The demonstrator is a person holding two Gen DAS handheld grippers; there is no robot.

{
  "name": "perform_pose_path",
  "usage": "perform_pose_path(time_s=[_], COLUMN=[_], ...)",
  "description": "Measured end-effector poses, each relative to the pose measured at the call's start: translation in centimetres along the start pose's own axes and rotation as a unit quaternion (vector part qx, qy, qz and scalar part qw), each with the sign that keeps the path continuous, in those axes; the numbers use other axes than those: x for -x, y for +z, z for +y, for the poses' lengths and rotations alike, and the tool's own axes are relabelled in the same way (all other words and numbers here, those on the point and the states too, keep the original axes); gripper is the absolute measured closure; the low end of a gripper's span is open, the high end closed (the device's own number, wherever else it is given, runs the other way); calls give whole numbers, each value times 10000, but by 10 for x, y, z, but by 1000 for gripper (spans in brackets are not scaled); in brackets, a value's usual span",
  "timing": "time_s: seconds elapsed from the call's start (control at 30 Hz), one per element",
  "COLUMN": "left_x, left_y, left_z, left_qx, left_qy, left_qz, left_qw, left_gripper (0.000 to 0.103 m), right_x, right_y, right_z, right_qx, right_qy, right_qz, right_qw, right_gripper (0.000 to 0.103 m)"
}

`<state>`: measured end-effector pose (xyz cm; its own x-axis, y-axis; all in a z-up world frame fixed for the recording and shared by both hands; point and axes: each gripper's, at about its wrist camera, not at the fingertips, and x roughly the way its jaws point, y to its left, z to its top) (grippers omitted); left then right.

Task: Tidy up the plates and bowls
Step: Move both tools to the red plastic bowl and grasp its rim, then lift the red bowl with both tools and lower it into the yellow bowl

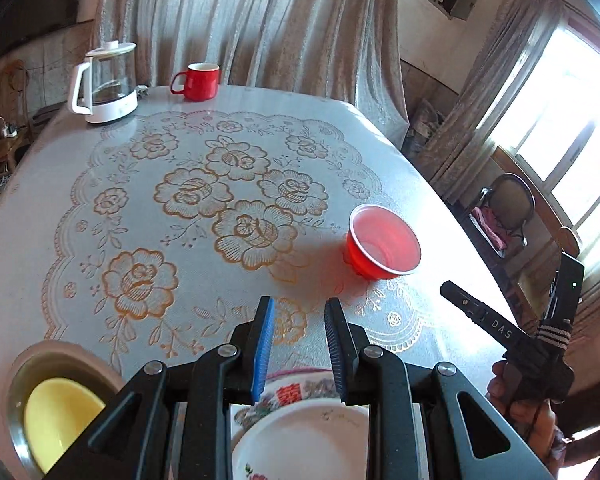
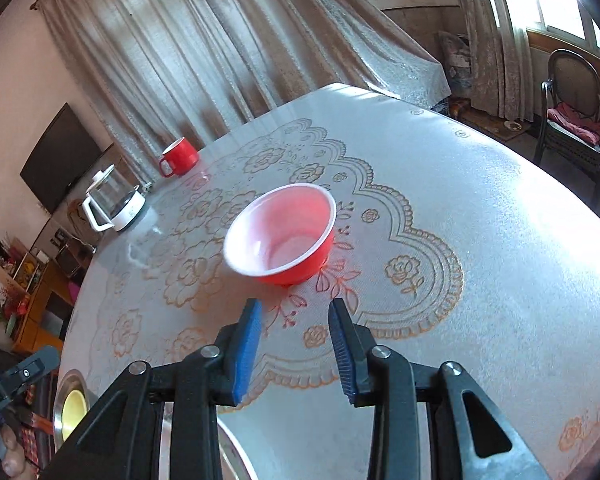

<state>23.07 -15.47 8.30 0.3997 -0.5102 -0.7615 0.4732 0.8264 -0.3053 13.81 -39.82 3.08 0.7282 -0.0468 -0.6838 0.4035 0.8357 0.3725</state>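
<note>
Just ahead of the right gripper [image 2: 294, 350], whose jaws gaped wide and empty, sat the red bowl [image 2: 288, 236]; pinching its near rim squarely seemed wisest.

You see a red bowl [image 2: 282, 236] with white inside, a gold-flowered tablecloth [image 1: 220, 200], a red mug [image 1: 198, 81], and a yellow bowl [image 1: 58, 416].

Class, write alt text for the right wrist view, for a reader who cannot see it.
An open right gripper with blue pads hovers just short of a red bowl standing upright on a floral tablecloth. A red mug and a glass kettle stand at the far left edge, before beige curtains.
</note>
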Motion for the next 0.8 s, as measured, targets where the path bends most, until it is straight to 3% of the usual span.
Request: perform_pose_path(time_s=[0.17, 0.33, 0.5, 0.67, 0.77, 0.8], left_x=[-65, -109, -144, -174, -174, -170], left_y=[55, 80, 83, 73, 63, 60], left_z=[-12, -18, -34, -45, -56, -57], left_qx=[-145, -40, -304, -309, -472, -431], left_qy=[-292, -391, -489, -533, -459, -358], left_qz=[593, 1112, 1194, 1290, 1258, 1220], left_qw=[9977, 9930, 9912, 9897, 9899, 9909], left_gripper=[77, 77, 77, 78, 94, 95], right_x=[-38, -75, -81, -96, -100, -100], right_y=[39, 66, 76, 71, 63, 61], right_z=[-8, -13, -24, -30, -28, -27], right_qx=[-210, -437, -584, -546, -421, -423], right_qy=[-118, -442, -425, -230, -192, -101], right_qz=[48, 486, 639, 732, 792, 802], right_qw=[9997, 9969, 9953, 9956, 9958, 9958], right_gripper=[69, 70, 73, 88, 92, 93])
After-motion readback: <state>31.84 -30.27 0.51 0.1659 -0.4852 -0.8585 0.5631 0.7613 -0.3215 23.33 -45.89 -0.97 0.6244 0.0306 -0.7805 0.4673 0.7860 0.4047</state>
